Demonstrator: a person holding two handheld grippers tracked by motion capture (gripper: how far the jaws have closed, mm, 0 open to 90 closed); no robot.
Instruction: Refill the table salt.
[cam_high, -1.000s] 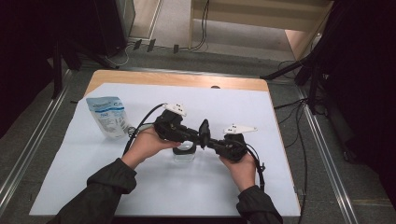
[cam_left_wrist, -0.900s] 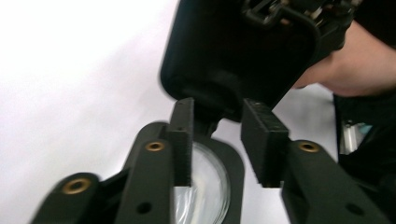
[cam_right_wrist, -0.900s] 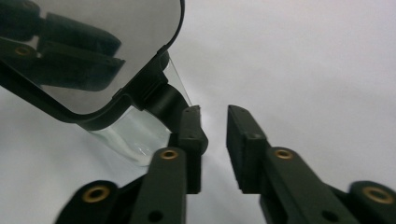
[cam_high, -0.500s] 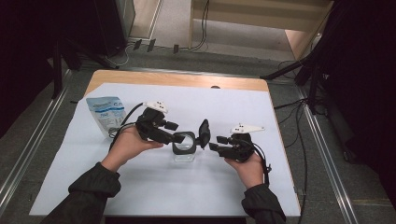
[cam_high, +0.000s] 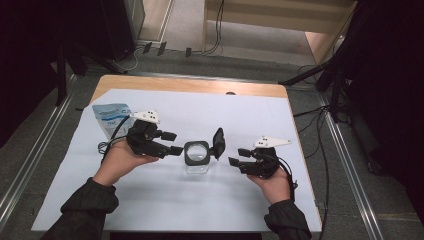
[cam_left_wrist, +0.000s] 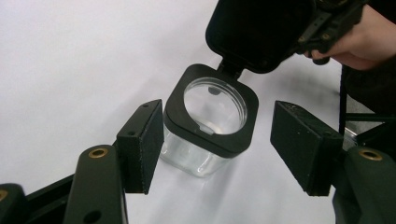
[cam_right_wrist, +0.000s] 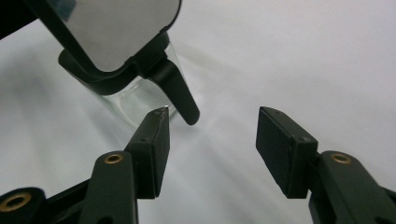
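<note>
A clear square jar (cam_high: 196, 156) with a black rim stands mid-table on the white sheet, its hinged black lid (cam_high: 218, 142) flipped up on the right side. My left gripper (cam_high: 172, 143) is just left of the jar and open. In the left gripper view the jar (cam_left_wrist: 210, 121) sits between and slightly beyond the spread jaws, untouched by either pad, and its lid (cam_left_wrist: 259, 32) stands open behind it. My right gripper (cam_high: 239, 156) is to the right of the lid, open and empty. The right gripper view has the jar (cam_right_wrist: 135, 93) and the lid (cam_right_wrist: 112, 28) ahead to the left.
A blue and white pouch (cam_high: 110, 117) lies flat at the sheet's left side, behind my left hand. The white sheet (cam_high: 210, 200) covers most of the wooden table (cam_high: 190, 85). Metal rails and cables run along the floor on both sides.
Both grippers were together at the jar a second ago. They have drawn apart, left one leftward and right one rightward, and the jar's lid now stands open.
</note>
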